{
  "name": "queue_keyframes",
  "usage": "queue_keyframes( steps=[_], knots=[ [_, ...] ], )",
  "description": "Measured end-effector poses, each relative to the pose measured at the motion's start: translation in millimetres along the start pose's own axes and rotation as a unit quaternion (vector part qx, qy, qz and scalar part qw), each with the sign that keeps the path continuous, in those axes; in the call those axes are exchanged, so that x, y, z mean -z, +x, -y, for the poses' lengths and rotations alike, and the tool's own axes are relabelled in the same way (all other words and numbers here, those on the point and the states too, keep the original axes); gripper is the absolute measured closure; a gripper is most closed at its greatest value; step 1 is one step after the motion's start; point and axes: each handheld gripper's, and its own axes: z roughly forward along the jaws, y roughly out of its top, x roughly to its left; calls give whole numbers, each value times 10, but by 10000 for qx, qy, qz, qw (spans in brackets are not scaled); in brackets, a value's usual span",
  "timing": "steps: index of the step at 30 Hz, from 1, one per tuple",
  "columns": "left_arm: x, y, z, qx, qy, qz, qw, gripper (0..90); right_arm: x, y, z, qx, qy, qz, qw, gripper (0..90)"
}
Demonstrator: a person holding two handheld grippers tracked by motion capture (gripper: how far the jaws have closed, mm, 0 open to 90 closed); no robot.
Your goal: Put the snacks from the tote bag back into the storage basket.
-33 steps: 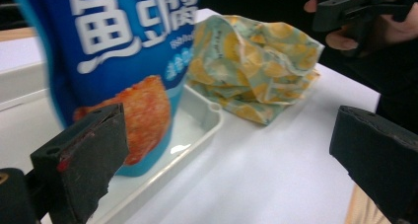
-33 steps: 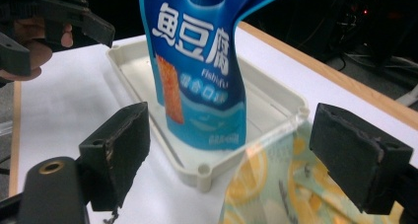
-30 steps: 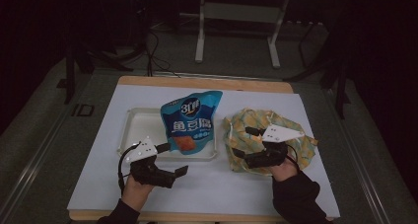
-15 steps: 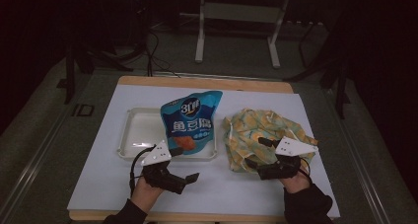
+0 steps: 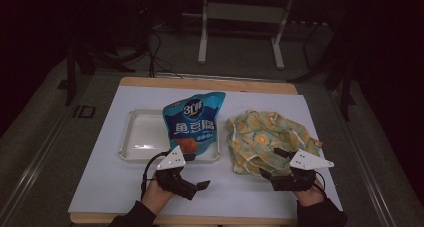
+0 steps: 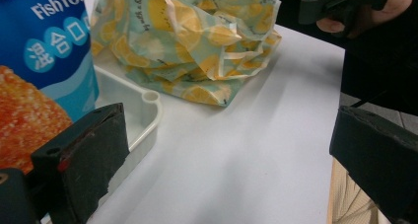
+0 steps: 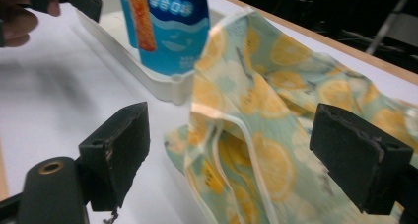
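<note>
The right tongs (image 5: 272, 173) have pulled back from the lemon cloth (image 5: 265, 139) and stand spread wide, empty; the left tongs (image 5: 197, 187) are spread too; the cloth lies crumpled on the counter (image 5: 110, 177) beside the tray (image 5: 132, 154); the grab comes next, I think.

We see a surface (image 5: 260, 85) of light wood, its rim showing along the 12 o'clock edge and at the 6 o'clock edge. A white sheet (image 5: 115, 182) covers nearly all of it. On the sheet, toward 10 o'clock of centre, lies a white tray (image 5: 140, 137), shallow and rectangular. A blue bag (image 5: 194, 124) lies partly in the tray, its top leaning over the tray's 12 o'clock wall. At 3 o'clock of the tray, just beside it, lies a crumpled cloth (image 5: 265, 137) printed with yellow fruit slices on pale green. The sheet at 6 o'clock is bare white.
</note>
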Motion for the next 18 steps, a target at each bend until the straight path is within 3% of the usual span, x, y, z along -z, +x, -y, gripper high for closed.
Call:
queue_keyframes(
  steps=[6, 11, 18],
  knots=[
    [-18, 6, 43, -98, -34, -26, 9999, 22, 73, -6, 126, -170, -70, 185, 9997, 147],
    [-43, 1, 82, -178, -9, -27, 9998, 22, 142, -30, 238, -208, -148, 473, 9986, 145],
    [-78, -15, 111, -191, 54, 33, 9998, 22, 207, -79, 299, -337, -247, 610, 9973, 143]
  ],
)
